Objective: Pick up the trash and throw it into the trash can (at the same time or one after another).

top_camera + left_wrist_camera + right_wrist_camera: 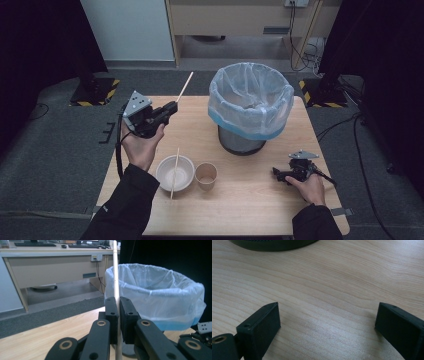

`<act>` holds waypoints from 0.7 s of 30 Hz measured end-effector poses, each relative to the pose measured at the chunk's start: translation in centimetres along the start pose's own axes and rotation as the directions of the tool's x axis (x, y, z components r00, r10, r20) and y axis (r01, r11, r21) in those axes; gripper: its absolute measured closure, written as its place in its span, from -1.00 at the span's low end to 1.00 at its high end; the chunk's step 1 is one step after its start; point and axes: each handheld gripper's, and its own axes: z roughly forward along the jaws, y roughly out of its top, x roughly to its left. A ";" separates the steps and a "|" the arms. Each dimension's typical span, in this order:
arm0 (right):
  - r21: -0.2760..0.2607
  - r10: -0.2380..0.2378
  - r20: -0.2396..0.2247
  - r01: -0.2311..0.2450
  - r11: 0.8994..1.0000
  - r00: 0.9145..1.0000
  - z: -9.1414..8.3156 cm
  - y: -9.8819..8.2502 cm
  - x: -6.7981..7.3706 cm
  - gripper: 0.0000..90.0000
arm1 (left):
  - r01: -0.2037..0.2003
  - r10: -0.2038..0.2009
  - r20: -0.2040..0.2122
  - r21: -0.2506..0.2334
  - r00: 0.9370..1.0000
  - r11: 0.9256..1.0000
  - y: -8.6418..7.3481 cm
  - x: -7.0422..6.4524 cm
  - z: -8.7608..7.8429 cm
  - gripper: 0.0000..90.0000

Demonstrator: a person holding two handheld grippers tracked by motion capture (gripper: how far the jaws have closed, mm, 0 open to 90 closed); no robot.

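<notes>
At the 10 o'clock side of the wooden table (pixel 250 200), the left gripper (pixel 172 107) is raised off the surface with its jaws clamped on 1 wooden chopstick (pixel 184 87), which sticks up and out past the table's far edge. Its tip end points toward 1 o'clock, and the jaws aim toward the wastebasket (pixel 251 105), a dark mesh bin lined with a pale plastic bag that stands at about 1 o'clock from the table's centre. From the left gripper view, the stick runs upright between the 2 black pads (pixel 125 315), pinched low on its length, with the bag's open mouth just behind it; that grip and heading suggest the stick is bound for the bin.

A 2nd chopstick (pixel 174 172) lies across the white bowl (pixel 175 173) at 7 o'clock, one end resting on the table in front of the rim, probably awaiting the same trip. Just beside the bowl, at its 3 o'clock, stands a paper cup (pixel 206 176), upright and apart from it.

Down at 4 o'clock the right gripper (pixel 276 173) rests low on the tabletop under the person's hand, jaws spread wide with nothing between them but bare wood grain, as the right gripper view shows. It appears parked out of the way, near the bin's base, while the other hand does the carrying.
</notes>
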 end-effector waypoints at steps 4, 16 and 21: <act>0.000 0.001 -0.001 -0.001 1.000 1.000 0.0 0.0 0.0 -0.87 | -0.004 0.004 0.015 -0.010 1.000 1.000 1.1 -0.2 0.7 0.90; -0.003 0.001 -0.001 -0.001 1.000 1.000 0.0 0.0 0.0 -0.87 | -0.048 0.050 0.027 -0.061 0.998 0.997 4.4 -1.0 2.6 0.90; -0.004 0.000 0.000 0.000 1.000 1.000 0.1 0.0 0.0 -0.87 | -0.037 0.041 0.060 -0.075 0.997 0.997 5.2 -1.7 4.0 0.90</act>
